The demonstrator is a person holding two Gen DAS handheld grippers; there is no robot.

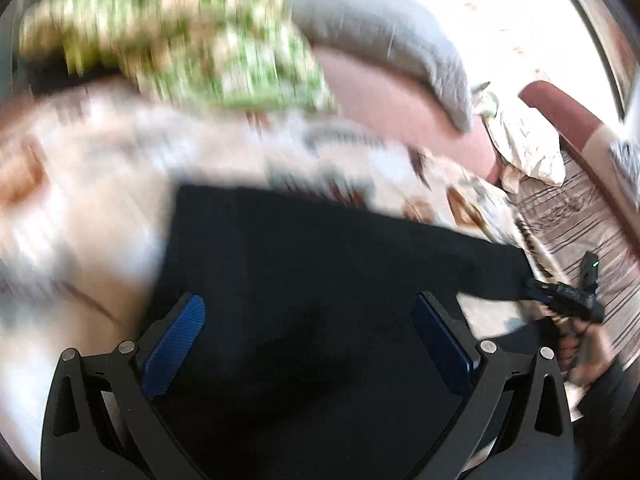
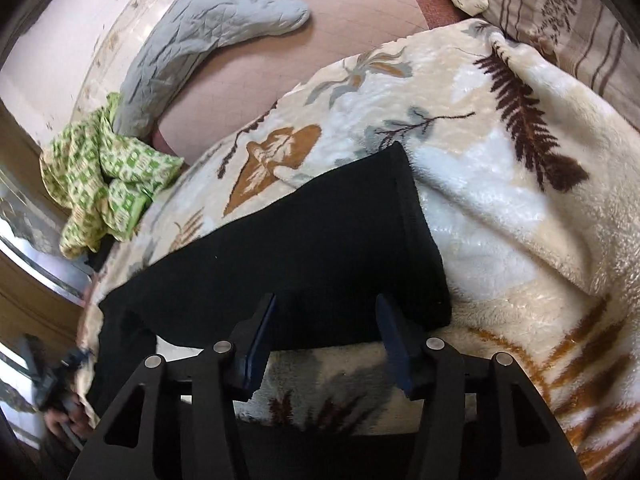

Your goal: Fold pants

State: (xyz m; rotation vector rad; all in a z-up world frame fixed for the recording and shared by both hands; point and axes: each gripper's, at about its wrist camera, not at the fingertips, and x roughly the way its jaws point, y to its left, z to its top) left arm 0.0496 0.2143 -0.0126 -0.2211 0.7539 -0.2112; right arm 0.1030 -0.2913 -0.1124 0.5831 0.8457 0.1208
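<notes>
The black pants (image 2: pixel 304 236) lie flat on a cream leaf-patterned blanket (image 2: pixel 500 200) on the bed. In the left wrist view the pants (image 1: pixel 312 280) fill the middle, and that frame is motion-blurred. My left gripper (image 1: pixel 308 340) is open wide, its blue pads above the black cloth with nothing between them. My right gripper (image 2: pixel 326 344) is open at the near edge of the pants, jaws apart and holding nothing. The right gripper also shows in the left wrist view (image 1: pixel 568 300), at the pants' far right end.
A green-patterned cloth (image 2: pixel 108 188) lies bunched at the bed's left side. A grey quilted pillow (image 2: pixel 208 40) lies beyond on a pinkish sheet (image 2: pixel 280 76). A striped pillow (image 2: pixel 568 28) is at the upper right. The left gripper shows in the right wrist view (image 2: pixel 60 380).
</notes>
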